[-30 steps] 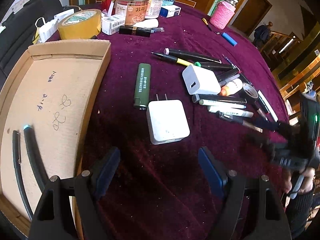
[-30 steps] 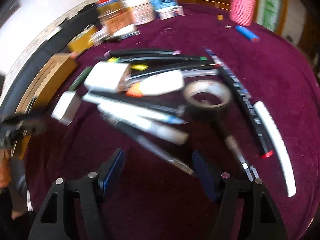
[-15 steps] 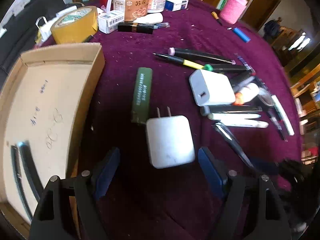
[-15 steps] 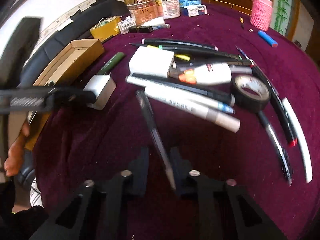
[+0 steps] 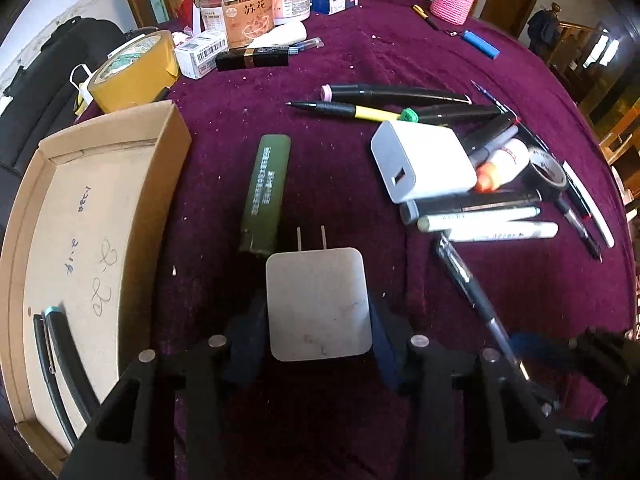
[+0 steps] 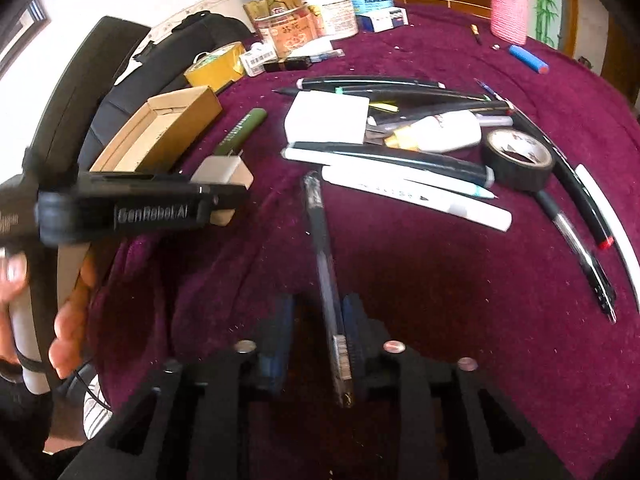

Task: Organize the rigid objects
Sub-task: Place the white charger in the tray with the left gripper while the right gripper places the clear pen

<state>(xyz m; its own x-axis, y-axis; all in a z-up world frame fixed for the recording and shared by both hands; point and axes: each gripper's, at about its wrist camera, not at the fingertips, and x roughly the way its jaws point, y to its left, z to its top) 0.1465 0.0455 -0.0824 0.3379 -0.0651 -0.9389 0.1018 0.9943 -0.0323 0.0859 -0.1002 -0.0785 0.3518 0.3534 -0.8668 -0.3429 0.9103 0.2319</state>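
Gripping a white plug adapter (image 5: 318, 303), the left gripper (image 5: 318, 320) has both fingers pressed against its sides, prongs pointing to 12 o'clock toward a green lighter (image 5: 265, 193). At 9 o'clock lies a cardboard tray (image 5: 168, 168) holding black pens (image 5: 52, 344). The right gripper (image 6: 316, 336) is nearly closed; a black gel pen (image 6: 324, 264) sits between its fingers, touching the right one, aimed at 12 o'clock over the maroon tablecloth (image 6: 460, 300). More pens, a second charger (image 6: 328, 118) and black tape (image 6: 518, 158) lie beyond.
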